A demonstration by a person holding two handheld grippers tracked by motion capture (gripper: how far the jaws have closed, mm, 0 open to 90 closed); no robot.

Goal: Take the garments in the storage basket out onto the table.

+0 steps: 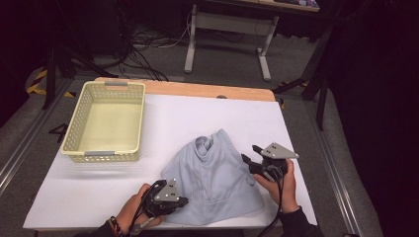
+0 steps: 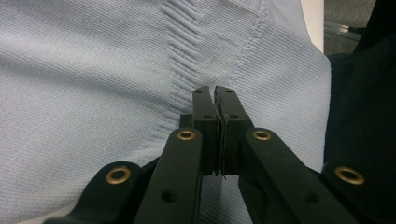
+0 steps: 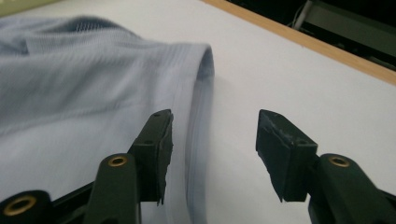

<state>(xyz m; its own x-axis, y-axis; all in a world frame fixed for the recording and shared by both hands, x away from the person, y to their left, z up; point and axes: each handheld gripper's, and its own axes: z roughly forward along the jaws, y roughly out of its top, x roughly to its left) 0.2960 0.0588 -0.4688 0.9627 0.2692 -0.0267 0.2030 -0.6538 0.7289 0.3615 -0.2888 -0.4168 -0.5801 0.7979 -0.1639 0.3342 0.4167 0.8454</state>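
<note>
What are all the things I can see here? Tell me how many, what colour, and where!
basket: one, pale yellow, empty, on the far left part of the table.
garment: one, light blue, spread on the near middle of the table.
table cover: one, white, under the basket and the garment.
table: one, wooden edge showing along the far side.
desk legs: white, on the floor beyond the table.
cables: several, dark, on the floor beyond the table.
left gripper: one, black, jaws closed on a fold of the garment at its near left edge.
right gripper: one, black, jaws open astride the garment's right edge.
hands: two, one holding each gripper at the near edge.
</note>
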